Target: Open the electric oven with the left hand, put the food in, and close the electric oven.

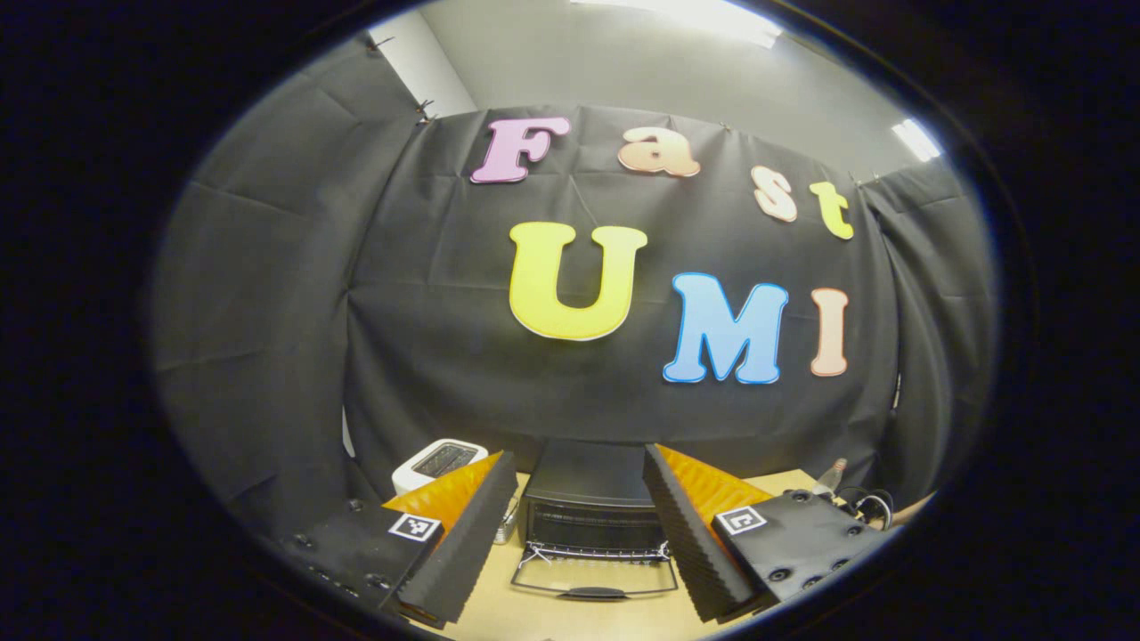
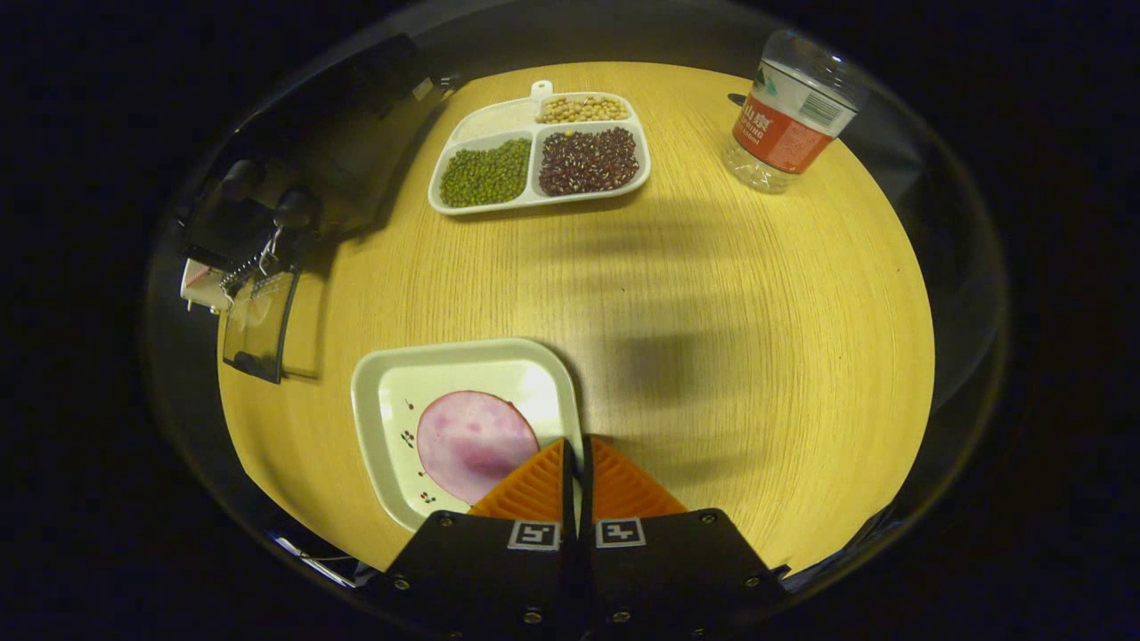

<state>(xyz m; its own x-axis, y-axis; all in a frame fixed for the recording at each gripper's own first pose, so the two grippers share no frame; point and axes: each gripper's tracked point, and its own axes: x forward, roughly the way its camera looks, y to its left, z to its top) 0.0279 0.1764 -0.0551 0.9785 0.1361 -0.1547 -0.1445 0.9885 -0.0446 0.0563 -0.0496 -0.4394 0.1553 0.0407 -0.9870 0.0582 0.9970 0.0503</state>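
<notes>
In the left gripper view the black electric oven (image 1: 588,503) stands straight ahead on the wooden table, its glass door (image 1: 593,577) folded down towards me, handle nearest. My left gripper (image 1: 577,456) is open wide, a little short of the oven, holding nothing. In the right gripper view a white square plate (image 2: 392,401) carries a round pink slice of food (image 2: 468,441). My right gripper (image 2: 574,445) is shut on the plate's right rim. The oven (image 2: 294,187) shows dark at the upper left, with its lowered door (image 2: 258,325) sticking out over the table.
A white divided tray of beans (image 2: 534,147) sits at the table's far side, with a water bottle (image 2: 788,111) to its right. Left of the oven stands a white toaster (image 1: 439,461). Cables (image 1: 868,503) lie at the table's right edge.
</notes>
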